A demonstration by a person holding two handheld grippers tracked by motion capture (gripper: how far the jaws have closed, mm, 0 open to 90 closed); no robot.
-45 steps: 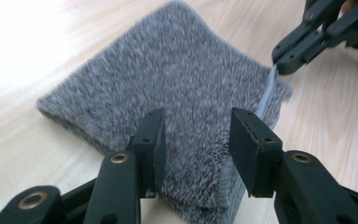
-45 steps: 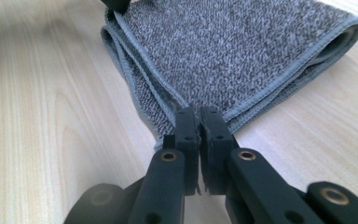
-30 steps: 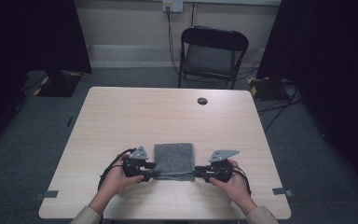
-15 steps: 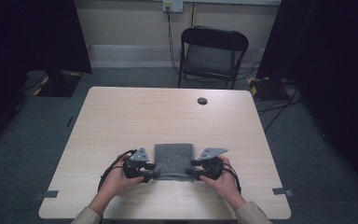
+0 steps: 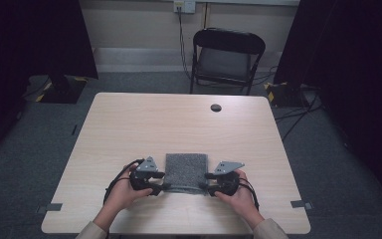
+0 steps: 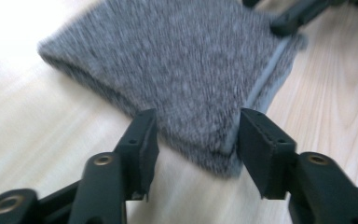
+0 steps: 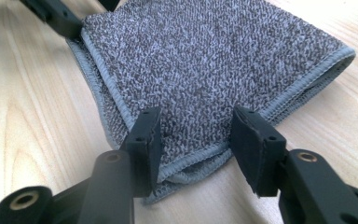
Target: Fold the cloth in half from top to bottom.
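A folded grey towel (image 5: 186, 172) lies flat near the front edge of the light wood table (image 5: 179, 124). My left gripper (image 5: 163, 185) stands open at the towel's near left corner (image 6: 214, 154), its jaws either side of that corner. My right gripper (image 5: 205, 185) stands open at the towel's near right corner (image 7: 186, 163), jaws straddling the hemmed edge. In the left gripper view the towel (image 6: 177, 70) fills the upper part and the other gripper's jaws show at the far corner. In the right gripper view the towel (image 7: 205, 60) shows stacked hemmed layers.
A small black round cap (image 5: 216, 107) sits at the table's far side. A black folding chair (image 5: 226, 57) stands behind the table. Bare tabletop stretches left, right and beyond the towel.
Both grippers have moved inward to the towel's near corners; the right one shifted left most. The towel lies as before.
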